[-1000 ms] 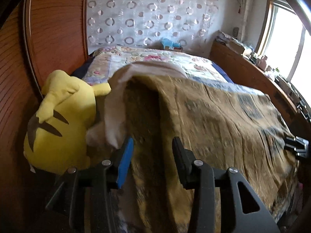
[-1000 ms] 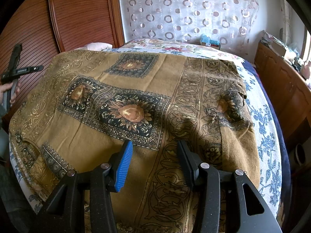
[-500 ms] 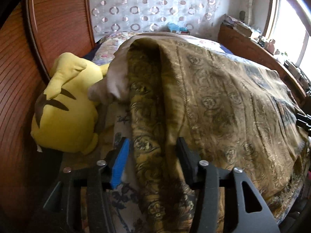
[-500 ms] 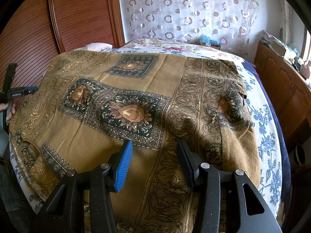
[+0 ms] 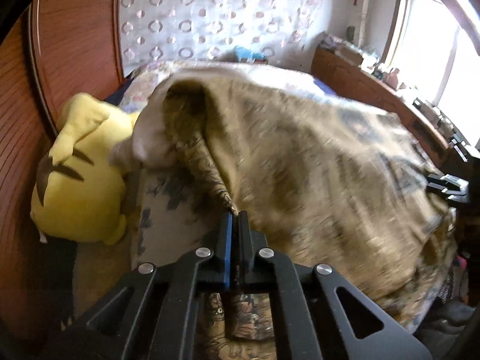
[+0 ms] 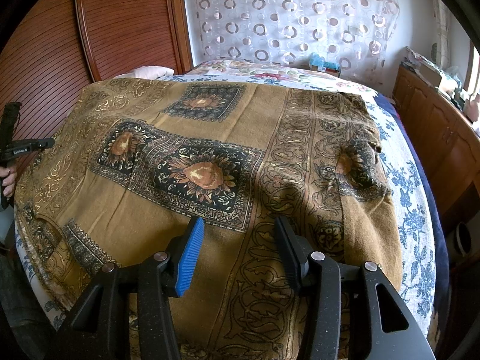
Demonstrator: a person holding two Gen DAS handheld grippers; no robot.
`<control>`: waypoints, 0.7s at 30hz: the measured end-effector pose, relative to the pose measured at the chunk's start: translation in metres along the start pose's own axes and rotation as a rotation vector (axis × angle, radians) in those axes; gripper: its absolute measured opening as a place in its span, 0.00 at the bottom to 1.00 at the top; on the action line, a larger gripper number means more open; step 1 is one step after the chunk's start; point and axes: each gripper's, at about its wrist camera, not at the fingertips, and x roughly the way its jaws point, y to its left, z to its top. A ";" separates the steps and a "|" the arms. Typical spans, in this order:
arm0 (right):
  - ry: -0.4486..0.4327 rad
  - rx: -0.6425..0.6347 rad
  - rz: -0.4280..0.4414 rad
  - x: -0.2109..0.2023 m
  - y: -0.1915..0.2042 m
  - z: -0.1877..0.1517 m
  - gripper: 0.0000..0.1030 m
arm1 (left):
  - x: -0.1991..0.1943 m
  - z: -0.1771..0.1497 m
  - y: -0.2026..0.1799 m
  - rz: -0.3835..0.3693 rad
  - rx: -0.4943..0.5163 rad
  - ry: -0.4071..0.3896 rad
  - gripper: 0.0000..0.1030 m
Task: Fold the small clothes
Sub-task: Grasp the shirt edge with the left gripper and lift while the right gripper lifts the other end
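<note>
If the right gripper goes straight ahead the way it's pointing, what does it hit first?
Most likely the brown patterned cloth on the bed: the open right gripper points just over it, near the dark sunflower panel. Depth is unclear, so it might skim above.

My right gripper (image 6: 238, 249) hangs with its blue-padded and black fingers spread apart above a brown patterned cloth (image 6: 210, 156), which lies draped across a bed (image 6: 411, 210) covered in a blue floral sheet. At far left, a hand (image 6: 7, 180) grips the handle of my left gripper (image 6: 22, 147) beside the cloth's edge. A ring-patterned curtain (image 6: 288, 18) hangs behind.
</note>
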 end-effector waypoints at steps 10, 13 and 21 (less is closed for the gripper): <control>-0.002 0.016 0.013 -0.001 -0.005 0.000 0.50 | -0.039 0.060 -0.066 -0.139 0.087 -0.178 0.03; -0.020 0.038 -0.014 -0.010 -0.013 0.000 0.50 | -0.039 0.081 -0.093 -0.188 0.131 -0.203 0.03; -0.079 0.082 -0.069 -0.051 -0.040 -0.011 0.50 | -0.026 0.132 -0.200 -0.336 0.291 -0.228 0.03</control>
